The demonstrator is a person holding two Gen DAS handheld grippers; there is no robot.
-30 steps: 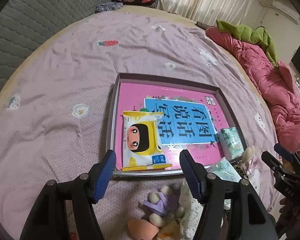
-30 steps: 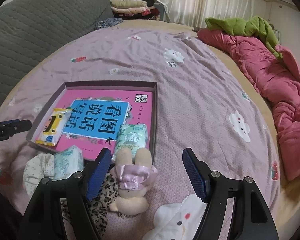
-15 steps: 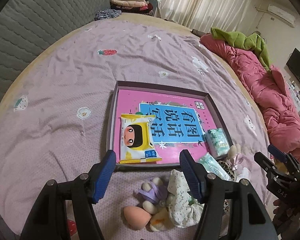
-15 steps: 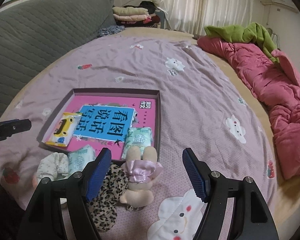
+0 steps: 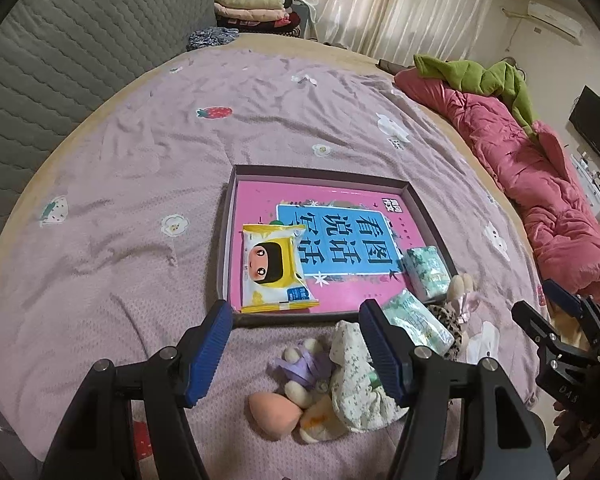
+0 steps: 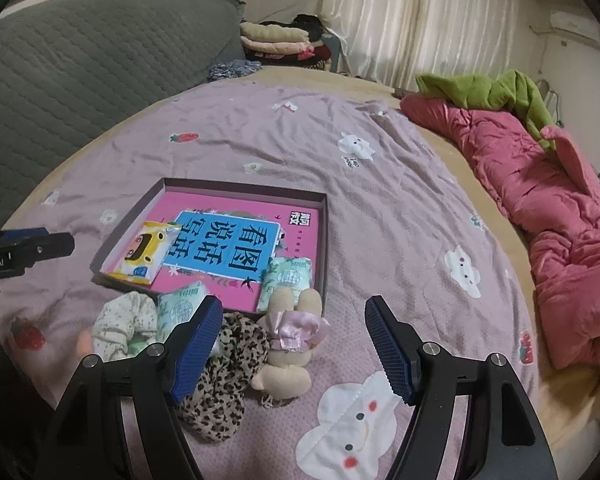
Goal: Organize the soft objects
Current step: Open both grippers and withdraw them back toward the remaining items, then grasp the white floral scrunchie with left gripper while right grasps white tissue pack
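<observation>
A shallow box with a pink and blue book lies on the bed. In it lie a yellow wipes pack and a green tissue pack. Outside its near edge lie another tissue pack, a floral cloth, a purple-bowed plush, a peach sponge, a leopard scrunchie and a pink-bowed plush. My left gripper is open above the pile. My right gripper is open over the pink-bowed plush.
The lilac sheet covers the bed. A pink duvet with a green cloth lies along the right side. A grey quilted headboard stands to the left. Folded clothes sit at the back.
Both grippers have drawn back and up from the box, so more of the soft pile shows below them. Both stay open and nothing was picked up.
</observation>
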